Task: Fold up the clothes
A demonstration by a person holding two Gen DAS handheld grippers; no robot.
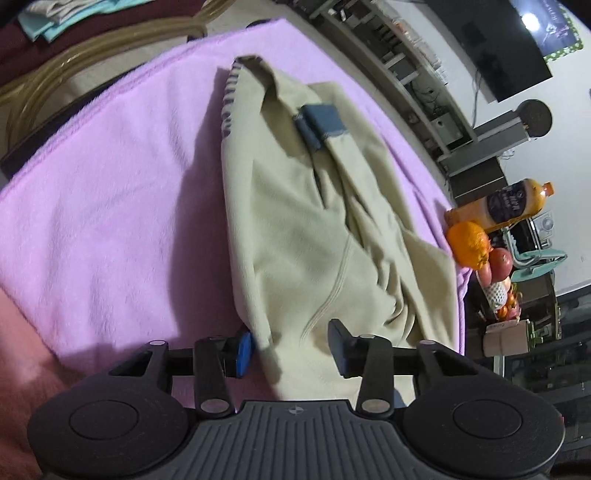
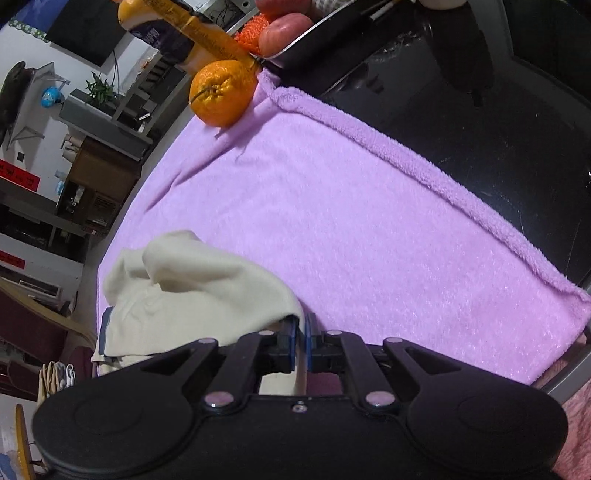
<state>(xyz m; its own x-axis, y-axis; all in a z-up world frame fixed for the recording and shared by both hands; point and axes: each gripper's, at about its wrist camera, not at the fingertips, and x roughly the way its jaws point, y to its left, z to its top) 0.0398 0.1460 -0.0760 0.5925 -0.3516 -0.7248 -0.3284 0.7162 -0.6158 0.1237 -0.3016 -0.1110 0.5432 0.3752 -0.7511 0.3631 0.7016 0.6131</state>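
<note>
A beige garment [image 1: 295,221] with blue cuffs lies lengthwise on a purple towel [image 1: 110,206], its sleeves folded across its middle. My left gripper [image 1: 291,350] is open at the garment's near end, with the cloth's edge lying between its fingers. My right gripper [image 2: 300,345] is shut on a corner of the beige garment [image 2: 192,284], which bunches up to its left over the purple towel [image 2: 369,229].
An orange [image 1: 469,243] sits at the towel's edge by a juice bottle [image 1: 509,203] and a bowl of apples [image 1: 498,266]. In the right wrist view the orange [image 2: 221,92] lies at the towel's far corner, beside the black tabletop [image 2: 498,129]. Folded clothes [image 1: 55,18] lie at the far left.
</note>
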